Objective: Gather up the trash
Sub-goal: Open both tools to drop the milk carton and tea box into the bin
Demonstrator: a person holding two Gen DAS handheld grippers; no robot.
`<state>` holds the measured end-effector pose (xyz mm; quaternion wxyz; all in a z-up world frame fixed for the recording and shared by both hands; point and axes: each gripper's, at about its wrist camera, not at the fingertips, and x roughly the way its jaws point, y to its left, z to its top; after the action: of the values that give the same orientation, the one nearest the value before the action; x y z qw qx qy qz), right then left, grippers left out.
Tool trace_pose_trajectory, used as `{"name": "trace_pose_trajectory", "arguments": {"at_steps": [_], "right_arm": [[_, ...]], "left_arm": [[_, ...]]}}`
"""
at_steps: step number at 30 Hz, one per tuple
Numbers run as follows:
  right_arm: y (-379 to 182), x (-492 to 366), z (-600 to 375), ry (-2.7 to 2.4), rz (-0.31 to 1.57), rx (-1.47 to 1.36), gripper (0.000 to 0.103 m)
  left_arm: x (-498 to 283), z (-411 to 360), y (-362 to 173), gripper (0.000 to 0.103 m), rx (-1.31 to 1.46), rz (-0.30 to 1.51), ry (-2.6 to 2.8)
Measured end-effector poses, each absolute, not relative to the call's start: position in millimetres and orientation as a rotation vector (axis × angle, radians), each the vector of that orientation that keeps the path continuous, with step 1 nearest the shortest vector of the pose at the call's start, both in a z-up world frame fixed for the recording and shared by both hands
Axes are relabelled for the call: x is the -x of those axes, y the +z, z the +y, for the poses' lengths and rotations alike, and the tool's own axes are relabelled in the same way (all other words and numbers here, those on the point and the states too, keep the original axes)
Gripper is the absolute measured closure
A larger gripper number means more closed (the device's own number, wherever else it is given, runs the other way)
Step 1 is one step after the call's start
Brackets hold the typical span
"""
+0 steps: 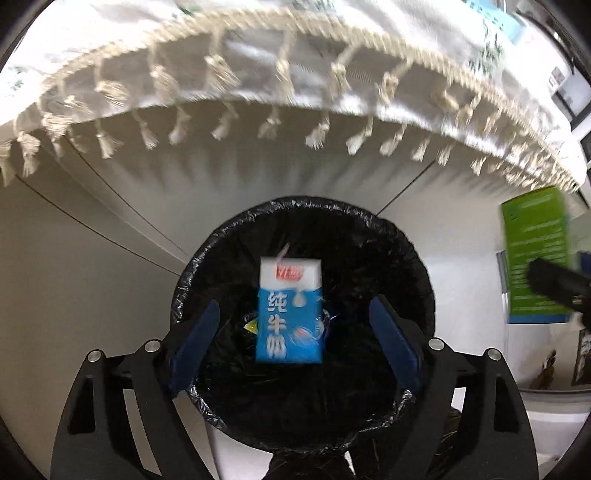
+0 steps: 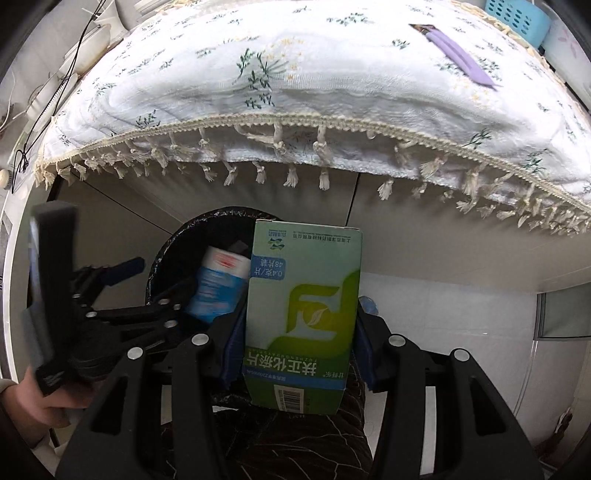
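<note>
milk carton (image 1: 289, 310): blue and white, red logo
medicine box (image 2: 303, 317): green, white, blue
bin liner (image 1: 369, 236): black
tablecloth (image 2: 332, 74): white, green floral sprigs, cream fringe
basket (image 2: 517, 16): light blue

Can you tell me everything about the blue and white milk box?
The milk box is a small carton, white on top with a red logo, blue below with white Chinese writing, and a bent straw sticking up. It looks blurred, upright between the open left gripper fingers, touching neither, over the black-lined bin. Wrappers lie beneath.
</note>
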<state>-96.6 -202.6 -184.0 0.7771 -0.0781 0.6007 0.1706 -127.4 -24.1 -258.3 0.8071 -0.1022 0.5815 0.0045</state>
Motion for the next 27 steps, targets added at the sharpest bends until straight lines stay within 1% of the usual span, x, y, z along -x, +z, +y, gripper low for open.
{"name": "trace_pose_trajectory", "arguments": {"at_steps": [1, 4, 13, 24, 27], "right_arm": [[-187, 95, -202, 0.37, 1.304, 0.167, 0.056], [-195, 92, -197, 0.375, 1.316, 0.163, 0.056], [-232, 89, -170, 0.405, 1.345, 0.213, 0.056], [-265, 92, -134, 0.435, 1.36, 0.251, 0.055], [-266, 94, -129, 0.436, 1.35, 0.253, 0.052]], "left_arm": [[128, -21, -256, 0.013, 0.225, 1.241, 0.016], [133, -13, -246, 0.006, 0.237, 1.222, 0.035], [144, 11, -232, 0.006, 0.249, 1.208, 0.078], [160, 30, -245, 0.006, 0.261, 1.225, 0.12], [163, 32, -245, 0.006, 0.26, 1.227, 0.124]]}}
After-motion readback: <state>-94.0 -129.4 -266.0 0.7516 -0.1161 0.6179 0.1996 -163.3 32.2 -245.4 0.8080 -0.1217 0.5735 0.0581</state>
